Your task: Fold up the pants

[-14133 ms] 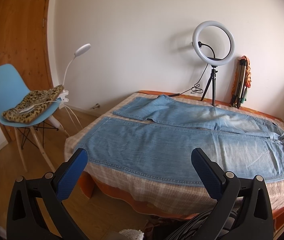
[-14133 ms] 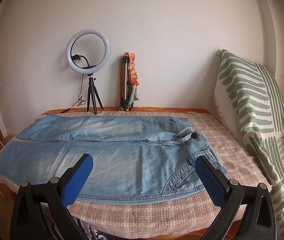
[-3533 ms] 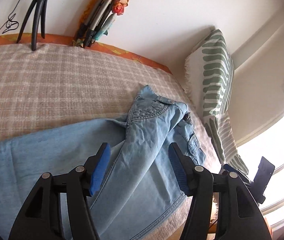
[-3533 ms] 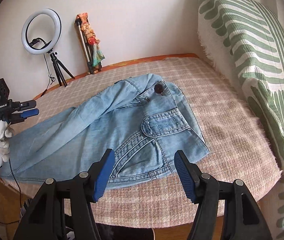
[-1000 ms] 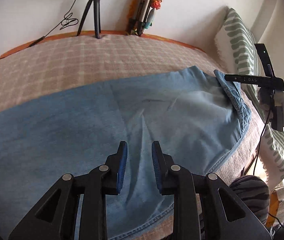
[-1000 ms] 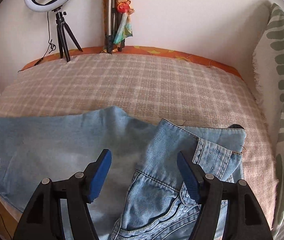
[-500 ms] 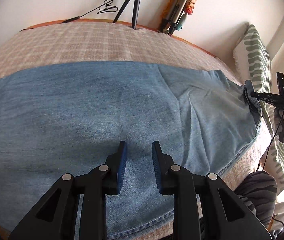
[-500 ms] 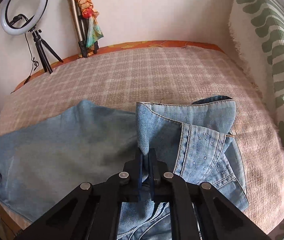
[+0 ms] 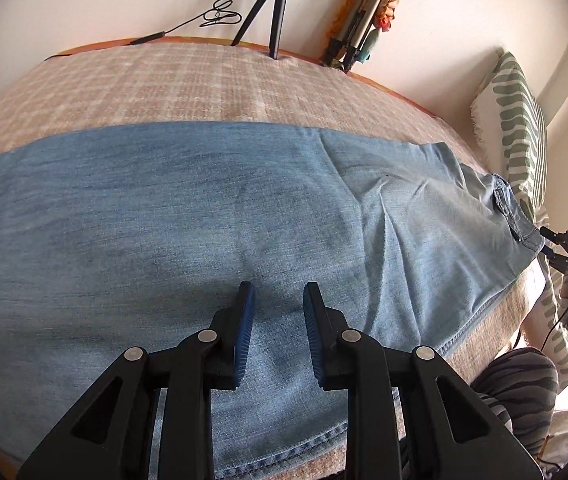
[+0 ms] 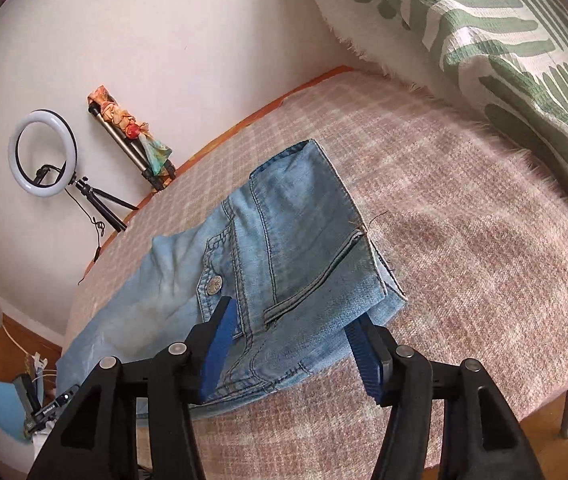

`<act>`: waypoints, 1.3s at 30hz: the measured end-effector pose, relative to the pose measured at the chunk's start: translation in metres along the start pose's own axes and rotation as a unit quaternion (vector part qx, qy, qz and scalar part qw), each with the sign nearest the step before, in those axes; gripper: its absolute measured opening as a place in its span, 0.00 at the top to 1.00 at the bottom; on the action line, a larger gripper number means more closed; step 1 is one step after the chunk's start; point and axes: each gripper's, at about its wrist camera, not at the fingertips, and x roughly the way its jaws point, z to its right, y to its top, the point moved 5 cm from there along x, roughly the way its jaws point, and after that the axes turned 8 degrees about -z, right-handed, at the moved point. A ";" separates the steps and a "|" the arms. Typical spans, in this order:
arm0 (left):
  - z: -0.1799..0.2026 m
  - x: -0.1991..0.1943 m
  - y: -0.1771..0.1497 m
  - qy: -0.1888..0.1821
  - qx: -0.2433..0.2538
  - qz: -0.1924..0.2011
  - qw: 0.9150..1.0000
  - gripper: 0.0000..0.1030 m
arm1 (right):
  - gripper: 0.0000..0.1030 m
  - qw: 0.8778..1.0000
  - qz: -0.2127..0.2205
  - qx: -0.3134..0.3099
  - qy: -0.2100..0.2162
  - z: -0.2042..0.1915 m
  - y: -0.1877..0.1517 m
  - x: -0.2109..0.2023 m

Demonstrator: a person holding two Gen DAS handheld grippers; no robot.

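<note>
The pants (image 9: 243, 208) lie lengthwise on the bed (image 9: 163, 80), legs stacked. The left gripper (image 9: 275, 324) hovers over mid-leg, narrowly open and empty. The right gripper (image 10: 290, 344), at the waistband nearest the pillow (image 10: 504, 40), has just been opening; denim sits between its jaws, unpressed. Before the crosswise fold, edges should be aligned and wrinkles smoothed.

1. Bare checked blanket (image 9: 187, 80) beyond the pants (image 9: 203, 208): open room for me there.
2. Ring light tripod (image 9: 273, 12) and folded tripod (image 9: 358, 20) block the wall edge.
3. Striped pillow (image 10: 504, 40) walls off the bed's end.
4. Clear blanket between waistband (image 10: 348, 216) and pillow; I can pass.
</note>
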 end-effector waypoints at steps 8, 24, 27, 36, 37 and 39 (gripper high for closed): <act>0.003 0.000 -0.001 0.018 0.012 0.003 1.000 0.78 | 0.97 0.999 0.013 -0.024 -0.033 0.000 0.008 0.005; 0.002 0.001 0.000 0.032 0.014 0.011 0.999 0.78 | 0.31 0.991 0.010 -0.129 -0.038 0.016 0.101 0.013; 0.003 0.000 -0.001 0.037 0.015 0.010 0.999 0.78 | 0.28 0.990 -0.023 -0.139 -0.016 0.014 0.121 0.048; 0.005 0.003 0.001 0.059 0.022 0.007 0.998 0.78 | 0.25 0.987 -0.068 -0.134 0.055 0.023 0.139 0.109; 0.005 0.003 0.002 0.061 0.023 0.006 0.998 0.78 | 0.24 0.986 -0.070 -0.129 0.074 0.023 0.139 0.112; 0.006 0.003 0.002 0.066 0.026 0.005 0.997 0.78 | 0.31 0.983 -0.076 -0.131 0.101 0.020 0.137 0.114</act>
